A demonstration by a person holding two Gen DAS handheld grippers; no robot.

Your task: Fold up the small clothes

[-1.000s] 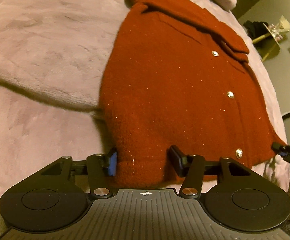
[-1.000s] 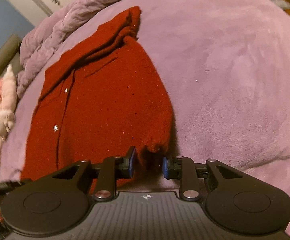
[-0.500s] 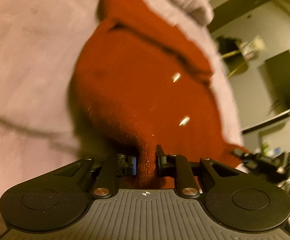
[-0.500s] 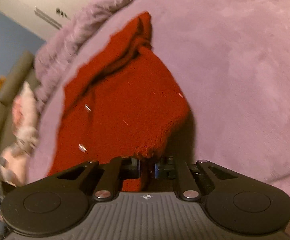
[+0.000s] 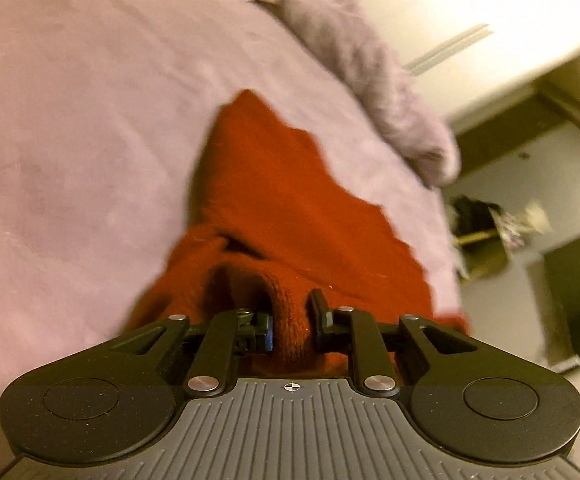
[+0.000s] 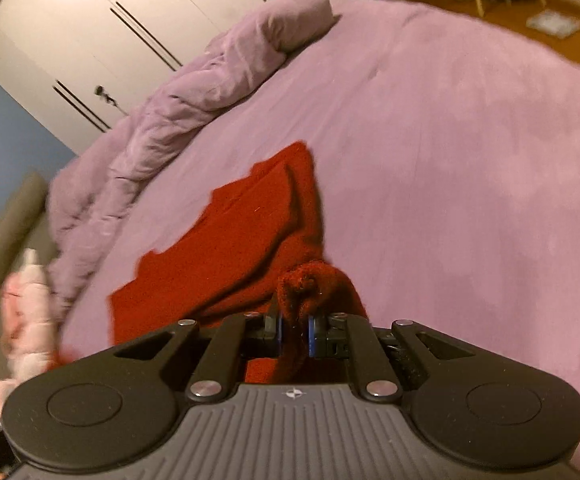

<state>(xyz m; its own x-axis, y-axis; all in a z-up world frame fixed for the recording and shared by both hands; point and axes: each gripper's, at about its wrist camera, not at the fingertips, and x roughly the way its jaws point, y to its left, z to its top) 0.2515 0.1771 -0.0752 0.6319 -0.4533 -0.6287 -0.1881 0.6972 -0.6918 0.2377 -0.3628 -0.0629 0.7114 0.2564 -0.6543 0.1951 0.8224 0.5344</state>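
Two fresh pinches on the hem of the red cardigan (image 5: 290, 208). Nearest the lens in the left wrist view, closed the left tool (image 5: 292, 320) from a wide spread onto a thick roll of knit, then just eased a shade wider, with the roll still squeezed between the pads. Likewise clamped the right tool (image 6: 294, 330) nearly all the way together on a bunched knot of hem at the other bottom corner.

Lifted both corners off the bed (image 5: 70, 140) and carried them forward over the body of the garment, away from the near edge of the bed and toward its far edge. Hidden now: the buttoned front, seen flat and open a second ago. Showing instead only doubled, draped knit sloping from the pads down to the collar end, which lies on the bed about midway across. Judged as the bottom-to-top fold under way, not yet laid down.

Pointing both tools steeply downward and forward, the left one tilted over somewhat.

Beyond the garment, only bare lilac cover, then a bunched duvet (image 6: 194, 92) along the far edge, and past that white wardrobe doors (image 6: 90, 20).
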